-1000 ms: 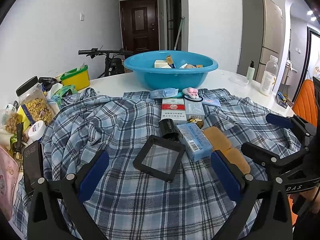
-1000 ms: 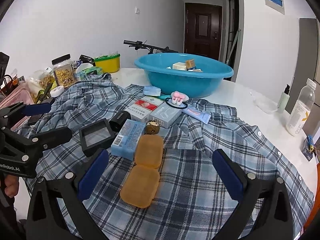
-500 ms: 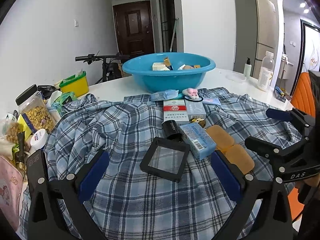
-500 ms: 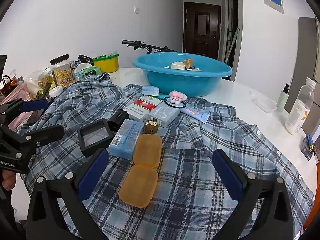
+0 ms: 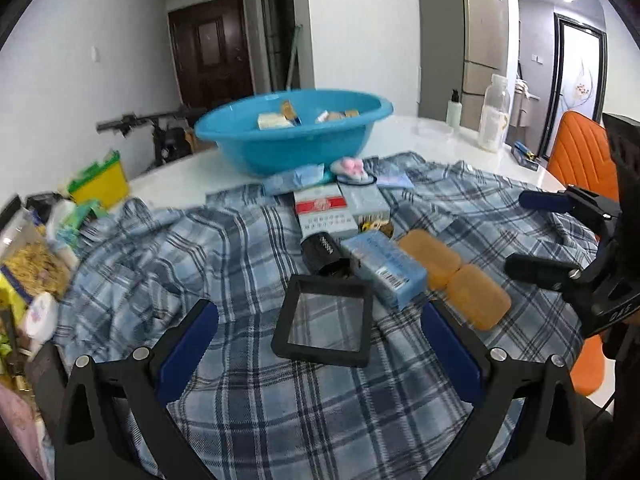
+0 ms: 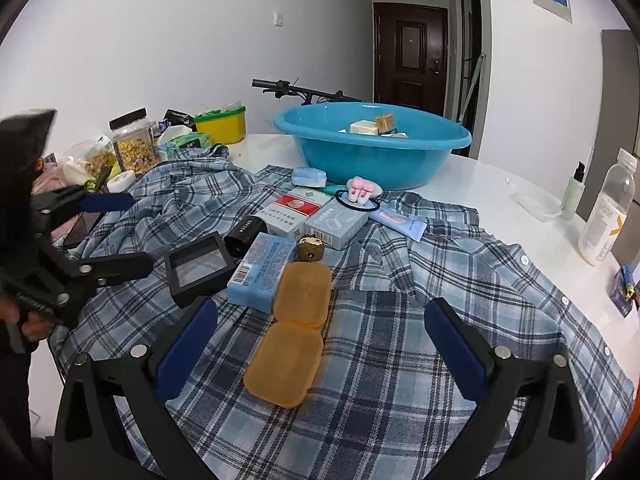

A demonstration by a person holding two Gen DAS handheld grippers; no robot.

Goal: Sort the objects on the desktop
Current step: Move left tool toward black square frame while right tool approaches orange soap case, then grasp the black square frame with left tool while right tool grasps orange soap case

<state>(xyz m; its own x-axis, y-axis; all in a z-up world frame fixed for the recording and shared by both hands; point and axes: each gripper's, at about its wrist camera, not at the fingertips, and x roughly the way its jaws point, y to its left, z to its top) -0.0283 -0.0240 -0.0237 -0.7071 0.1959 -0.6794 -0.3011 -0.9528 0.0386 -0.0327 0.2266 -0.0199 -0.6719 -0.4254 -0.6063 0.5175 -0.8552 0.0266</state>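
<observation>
Both tools spread, empty: left tool (image 5: 320, 340) over black frame (image 5: 324, 326), right tool (image 6: 320, 344) over orange case (image 6: 294, 336); basin (image 6: 372, 148) at 12 o'clock.

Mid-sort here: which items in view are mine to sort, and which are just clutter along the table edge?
To sort, on the plaid shirt: black square frame box, blue barcoded box, orange hinged case, black cylinder, red-and-white pack, grey pack, tube. Destination: blue basin.

Clutter: cereal jar, yellow tub, plastic bottle, pump bottle.
</observation>
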